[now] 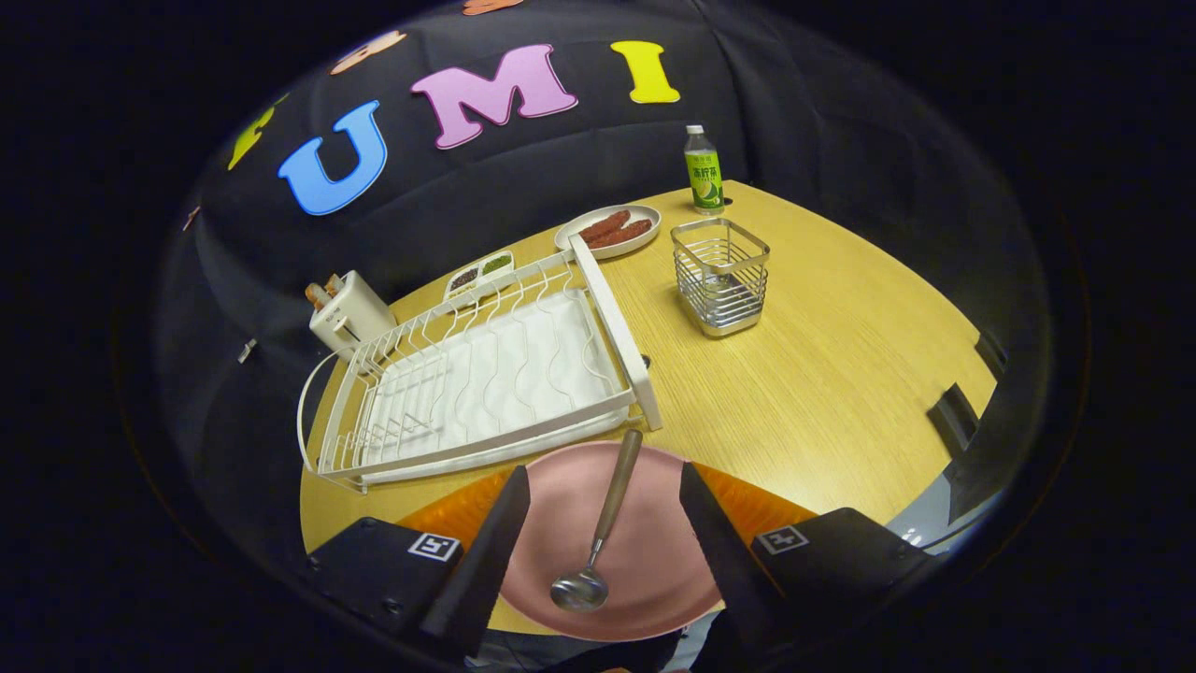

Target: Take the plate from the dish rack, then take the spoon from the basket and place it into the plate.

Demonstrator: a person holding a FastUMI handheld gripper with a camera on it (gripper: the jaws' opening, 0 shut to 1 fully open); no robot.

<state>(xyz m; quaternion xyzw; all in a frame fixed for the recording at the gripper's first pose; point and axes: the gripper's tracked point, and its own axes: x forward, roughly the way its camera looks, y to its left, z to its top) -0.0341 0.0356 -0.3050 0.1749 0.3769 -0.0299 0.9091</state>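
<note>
One spoon [598, 533] is seen lying in one pink plate [645, 570] on the table [822, 374], between the widely parted fingers of the gripper [603, 523], which grips nothing. Beyond stand one rack [486, 374] and one basket [721, 276]. The plate's near edge is hidden.

bottle [704, 171]: green-labelled, upright at the far edge of the wooden table [822, 374] | oval dish [608, 231]: two sausages on it, near the bottle | divided tray [479, 271]: dark and green contents | toaster [348, 311]: white, bread in its slots
</note>
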